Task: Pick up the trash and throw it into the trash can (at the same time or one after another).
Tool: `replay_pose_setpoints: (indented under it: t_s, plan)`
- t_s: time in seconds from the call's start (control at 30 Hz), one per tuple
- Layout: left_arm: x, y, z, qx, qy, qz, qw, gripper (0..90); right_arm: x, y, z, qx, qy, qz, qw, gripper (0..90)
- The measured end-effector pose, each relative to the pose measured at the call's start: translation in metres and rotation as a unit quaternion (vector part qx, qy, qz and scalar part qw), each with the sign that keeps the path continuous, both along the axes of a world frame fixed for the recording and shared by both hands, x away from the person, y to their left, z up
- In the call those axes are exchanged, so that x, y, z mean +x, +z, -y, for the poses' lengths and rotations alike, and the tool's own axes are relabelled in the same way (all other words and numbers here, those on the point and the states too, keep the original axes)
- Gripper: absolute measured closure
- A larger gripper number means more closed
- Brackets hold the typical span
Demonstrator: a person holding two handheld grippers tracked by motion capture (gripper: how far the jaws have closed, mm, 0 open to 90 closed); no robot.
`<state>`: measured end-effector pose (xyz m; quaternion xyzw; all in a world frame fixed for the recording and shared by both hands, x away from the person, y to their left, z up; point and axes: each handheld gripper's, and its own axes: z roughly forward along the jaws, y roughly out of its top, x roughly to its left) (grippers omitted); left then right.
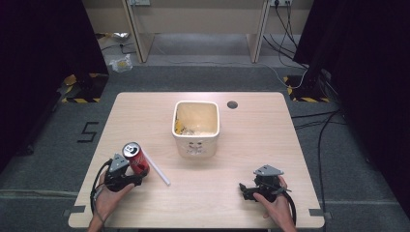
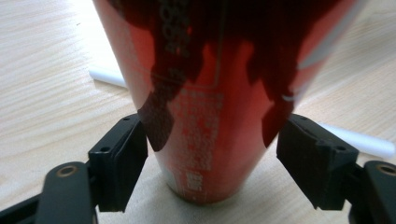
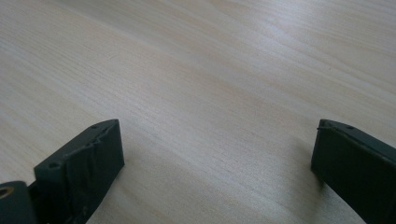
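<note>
Left hand-held black gripper (image 1: 129, 176) set around a red aluminium drinks can (image 1: 137, 158), standing upright on the pale wooden table (image 1: 241, 145) near its front left part. In the left gripper view, can (image 2: 219, 93) between the two black jaws: left pad against or just at the can's wall, right pad just beside it with a sliver of gap, so not yet a firm pinch. No way to tell for certain whether the left pad presses. A white plastic straw (image 1: 159, 170) lying flat just right of the can, showing behind it in the left gripper view (image 2: 355, 137). Right hand-held black gripper (image 1: 244, 188) resting near the table's front right, well apart from the can, jaws spread wide over bare wood with nothing between them. Cream square plastic bin (image 1: 196, 145) at the table's middle, with yellowish scraps inside.
</note>
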<state>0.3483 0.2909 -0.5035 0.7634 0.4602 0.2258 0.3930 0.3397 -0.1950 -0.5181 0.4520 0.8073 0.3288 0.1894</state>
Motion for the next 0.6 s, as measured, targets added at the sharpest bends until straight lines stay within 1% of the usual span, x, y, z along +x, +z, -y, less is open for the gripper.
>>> replay_pose_setpoints:
  t_s: [0.03,0.07,0.13,0.2,0.33,0.43,0.47,0.6]
  plan:
    - [0.001,0.000,0.000,0.003,-0.002,0.005,1.0000,30.8,0.000,0.000,0.000,0.000,0.000,0.000,1.0000,2.6]
    - [0.001,0.000,0.001,0.004,-0.002,0.004,1.0000,33.4,0.000,0.000,0.000,0.000,0.000,0.000,1.0000,2.6]
    - [0.001,0.001,0.001,0.005,-0.003,0.004,1.0000,33.6,0.000,0.000,0.000,0.000,0.000,0.000,1.0000,2.5]
    - [0.000,0.002,0.001,0.012,-0.001,0.006,0.9999,33.8,0.000,0.000,0.000,0.000,0.002,0.000,1.0000,2.2]
    - [-0.003,0.007,0.002,0.015,-0.010,0.012,0.9998,34.0,0.000,0.000,0.000,-0.001,0.003,-0.001,1.0000,2.1]
    - [-0.003,0.013,0.003,0.013,-0.015,0.011,0.9997,34.0,0.000,0.000,0.000,-0.001,0.003,-0.001,1.0000,2.1]
    - [-0.003,0.014,0.003,0.016,-0.017,0.010,0.9997,34.0,0.000,0.000,0.000,-0.001,0.003,-0.001,1.0000,2.1]
    - [-0.003,0.015,0.006,0.016,-0.019,0.009,0.9997,34.0,0.000,0.000,0.000,-0.001,0.003,-0.001,1.0000,2.1]
